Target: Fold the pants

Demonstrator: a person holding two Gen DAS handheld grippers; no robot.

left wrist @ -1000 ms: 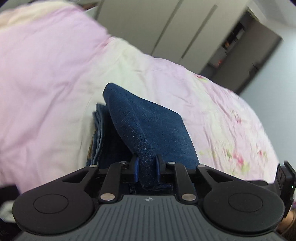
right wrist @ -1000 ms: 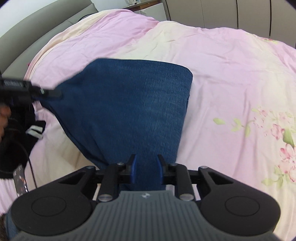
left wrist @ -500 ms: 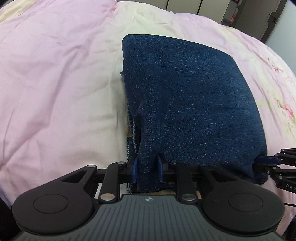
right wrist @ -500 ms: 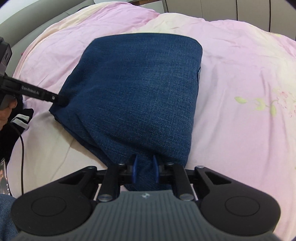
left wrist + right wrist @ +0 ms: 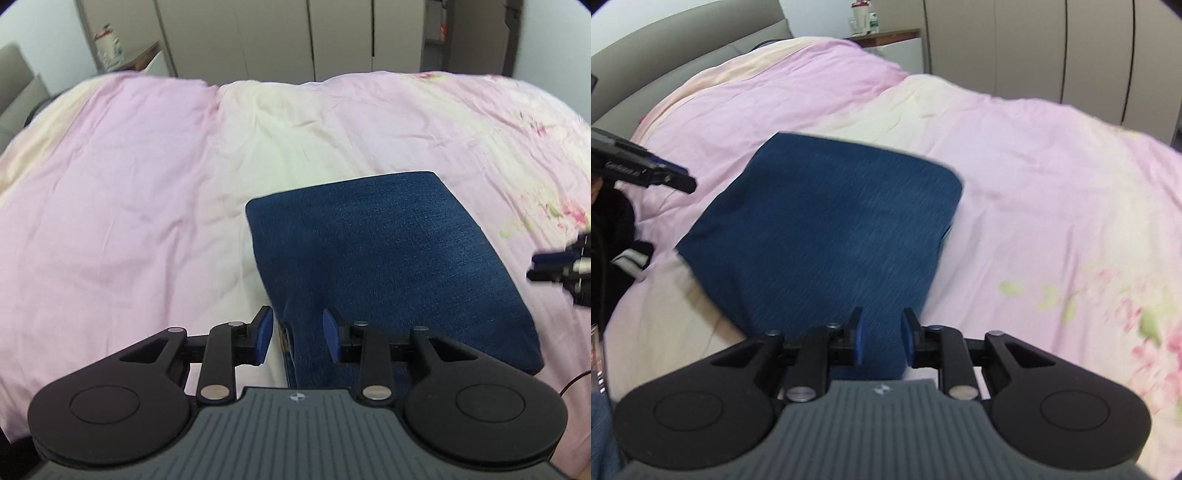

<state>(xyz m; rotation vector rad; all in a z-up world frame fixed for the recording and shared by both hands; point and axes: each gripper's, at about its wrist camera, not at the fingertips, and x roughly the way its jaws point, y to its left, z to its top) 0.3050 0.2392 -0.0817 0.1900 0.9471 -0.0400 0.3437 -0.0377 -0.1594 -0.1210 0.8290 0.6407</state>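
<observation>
Folded into a thick blue denim rectangle, the pants [image 5: 391,258] lie flat on a bed [image 5: 147,184] spread with a pink and cream quilt, floral print showing along its right-hand side. Two hand-held tools hover at the near edge of the bundle. The left claw [image 5: 297,334] has its blue pads [image 5: 263,334] spread wide and is opening, the pants' near corner sitting loosely between them with a visible gap on the left side. The right claw [image 5: 881,341], at the opposite near corner, stands narrower and is also opening; denim fills the space between its pads, though motion blur makes it hard to say whether they press on the cloth. Each tool appears at the edge of the other's view, clear of the fabric. Pale wardrobe doors [image 5: 277,37] line the wall beyond the bed, and a grey headboard [image 5: 683,62] rises at the left.
</observation>
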